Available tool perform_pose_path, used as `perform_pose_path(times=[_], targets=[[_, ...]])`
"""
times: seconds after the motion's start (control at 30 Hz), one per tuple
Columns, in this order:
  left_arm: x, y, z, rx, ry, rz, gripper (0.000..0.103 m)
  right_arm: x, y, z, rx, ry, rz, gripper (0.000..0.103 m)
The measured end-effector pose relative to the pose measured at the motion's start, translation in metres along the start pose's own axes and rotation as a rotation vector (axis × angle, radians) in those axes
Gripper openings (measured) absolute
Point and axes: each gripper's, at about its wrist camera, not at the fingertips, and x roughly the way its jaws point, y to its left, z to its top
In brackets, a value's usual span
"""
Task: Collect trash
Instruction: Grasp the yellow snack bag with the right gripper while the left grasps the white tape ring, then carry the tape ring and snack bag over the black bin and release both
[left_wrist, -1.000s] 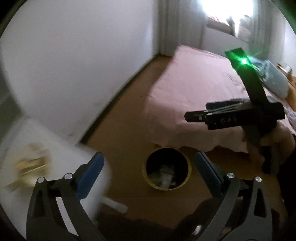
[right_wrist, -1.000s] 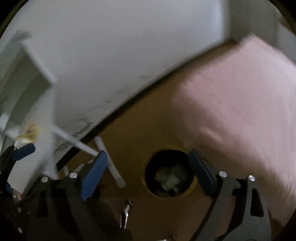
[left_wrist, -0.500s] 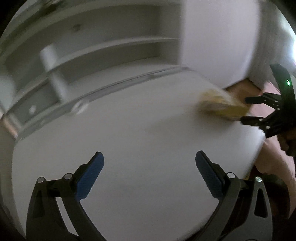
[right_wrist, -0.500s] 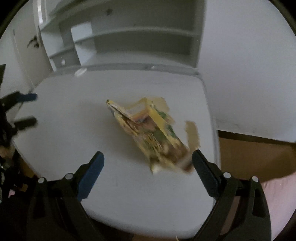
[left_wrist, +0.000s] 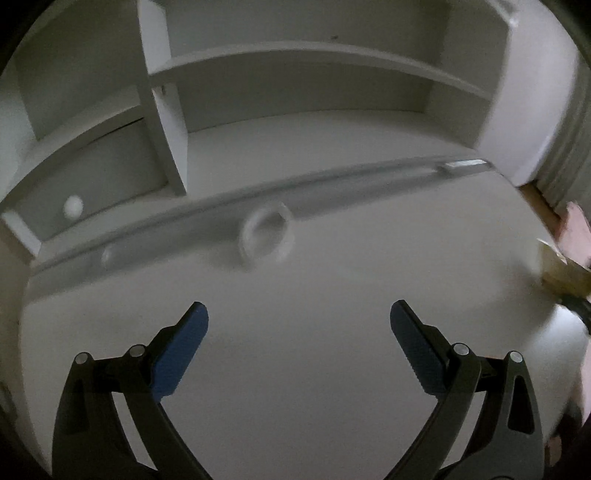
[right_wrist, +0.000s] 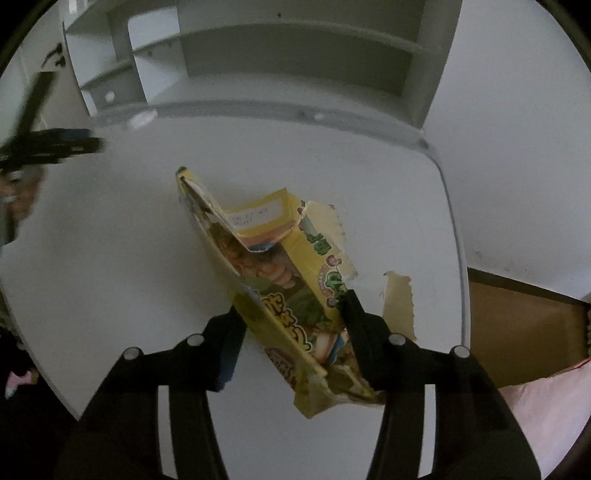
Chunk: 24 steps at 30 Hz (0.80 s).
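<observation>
Right gripper (right_wrist: 291, 314) clamped on the yellow snack box (right_wrist: 280, 280); left gripper (left_wrist: 299, 325) spread apart, empty.
Box lies crushed on the white desk (right_wrist: 110, 240); flattened sides suit the pinch. Torn flap (right_wrist: 399, 306) touches it.
</observation>
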Motion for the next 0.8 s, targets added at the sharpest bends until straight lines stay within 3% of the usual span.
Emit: perform_pose_path(times=[0.13,0.3,0.33,0.4,0.47,0.6,0.7,0.8], targets=[[0.032,0.012,0.022,-0.030,0.027,0.018,0.095,-0.009,0.012,0.011,0.011,-0.036,0.040,0.051],[0.043,0.007,0.034,0.008,-0.002,0.085,0.079,-0.012,0.020,0.017,0.023,-0.065,0.063,0.051],[0.043,0.003,0.036,0.023,-0.006,0.083,0.069,-0.013,0.019,0.018,0.032,-0.072,0.067,0.051],[0.040,-0.004,0.037,0.039,-0.012,0.070,0.038,-0.015,0.016,0.015,0.053,-0.080,0.070,0.051],[0.037,-0.014,0.035,0.059,-0.004,0.104,0.037,-0.019,0.008,0.010,0.087,-0.090,0.077,0.051],[0.021,-0.055,0.024,0.085,0.000,0.042,0.037,-0.035,-0.019,-0.011,0.172,-0.114,0.047,0.051],[-0.003,-0.119,0.011,0.136,-0.030,-0.035,0.037,-0.054,-0.055,-0.048,0.283,-0.129,-0.011,0.051],[-0.032,-0.195,-0.004,0.196,-0.062,-0.160,0.037,-0.073,-0.095,-0.097,0.412,-0.129,-0.081,0.051]])
